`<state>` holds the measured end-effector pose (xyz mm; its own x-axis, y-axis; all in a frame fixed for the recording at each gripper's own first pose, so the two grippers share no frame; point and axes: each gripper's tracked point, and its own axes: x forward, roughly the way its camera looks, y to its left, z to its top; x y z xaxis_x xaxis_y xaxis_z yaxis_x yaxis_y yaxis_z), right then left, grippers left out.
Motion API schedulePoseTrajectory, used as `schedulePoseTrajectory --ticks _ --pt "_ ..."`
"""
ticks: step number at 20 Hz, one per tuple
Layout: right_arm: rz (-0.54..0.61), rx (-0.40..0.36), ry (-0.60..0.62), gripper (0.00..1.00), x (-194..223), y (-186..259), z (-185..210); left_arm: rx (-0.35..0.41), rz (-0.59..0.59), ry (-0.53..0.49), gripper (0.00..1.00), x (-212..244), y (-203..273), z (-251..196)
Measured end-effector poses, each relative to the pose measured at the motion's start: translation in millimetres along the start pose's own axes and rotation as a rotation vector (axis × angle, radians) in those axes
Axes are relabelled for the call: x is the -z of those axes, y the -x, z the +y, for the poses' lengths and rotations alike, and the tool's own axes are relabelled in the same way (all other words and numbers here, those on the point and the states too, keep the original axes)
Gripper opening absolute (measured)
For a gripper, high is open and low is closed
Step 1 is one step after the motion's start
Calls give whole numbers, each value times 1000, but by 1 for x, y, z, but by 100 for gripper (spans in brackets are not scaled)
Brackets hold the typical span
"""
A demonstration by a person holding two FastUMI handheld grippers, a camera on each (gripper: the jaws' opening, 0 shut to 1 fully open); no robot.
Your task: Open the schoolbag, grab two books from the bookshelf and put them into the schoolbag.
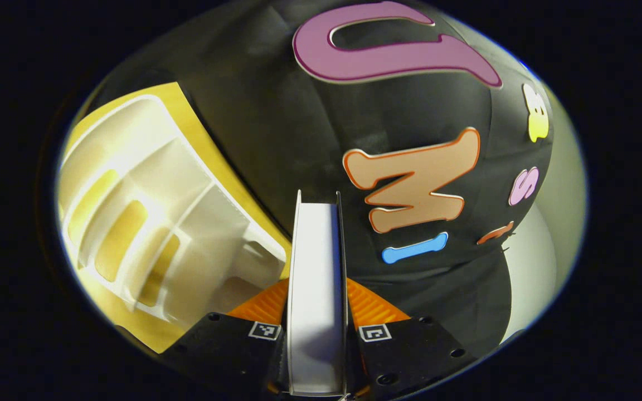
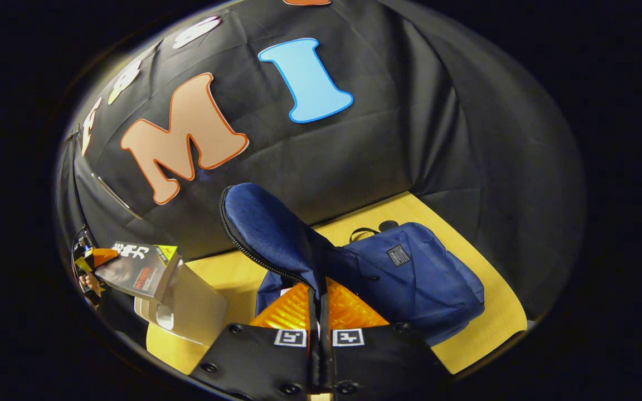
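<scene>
My left gripper (image 1: 317, 305) is shut on a book (image 1: 316, 262), held edge-on so its white page block stands upright between the fingers. The white bookshelf (image 1: 148, 223) lies to its left on the yellow table (image 1: 184, 120). In the right gripper view, my right gripper (image 2: 319, 306) is shut on the blue schoolbag's zippered flap (image 2: 268, 225) and holds it lifted. The schoolbag (image 2: 416, 278) rests on the table (image 2: 482, 312). Far left in that view, the same dark-covered book (image 2: 140, 270) hangs in the left gripper (image 2: 91, 262) over the bookshelf (image 2: 187, 309).
The black cloth wall stands close behind the table on the far side. The schoolbag takes up the right half of the table and the bookshelf the left end, with a strip of bare tabletop (image 2: 237, 273) between them.
</scene>
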<state>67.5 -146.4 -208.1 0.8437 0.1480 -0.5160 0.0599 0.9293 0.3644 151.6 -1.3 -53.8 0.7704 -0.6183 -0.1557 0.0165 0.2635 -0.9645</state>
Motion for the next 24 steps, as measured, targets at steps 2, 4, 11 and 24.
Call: schedulePoseTrajectory --ticks 2,4,11,24 --pt "-1 -7 -2 1 -1 0 0 -11 29 -7 36 21 -20 -3" --pt "-3 -15 -5 1 -2 0 0 -16 53 -41 39 44 -41 -9" --pt "-2 -53 -16 3 -7 0 -1 -69 173 -25 36 132 -119 -5" --pt "11 -152 57 3 -18 1 21 -124 225 130 36 273 -239 32"
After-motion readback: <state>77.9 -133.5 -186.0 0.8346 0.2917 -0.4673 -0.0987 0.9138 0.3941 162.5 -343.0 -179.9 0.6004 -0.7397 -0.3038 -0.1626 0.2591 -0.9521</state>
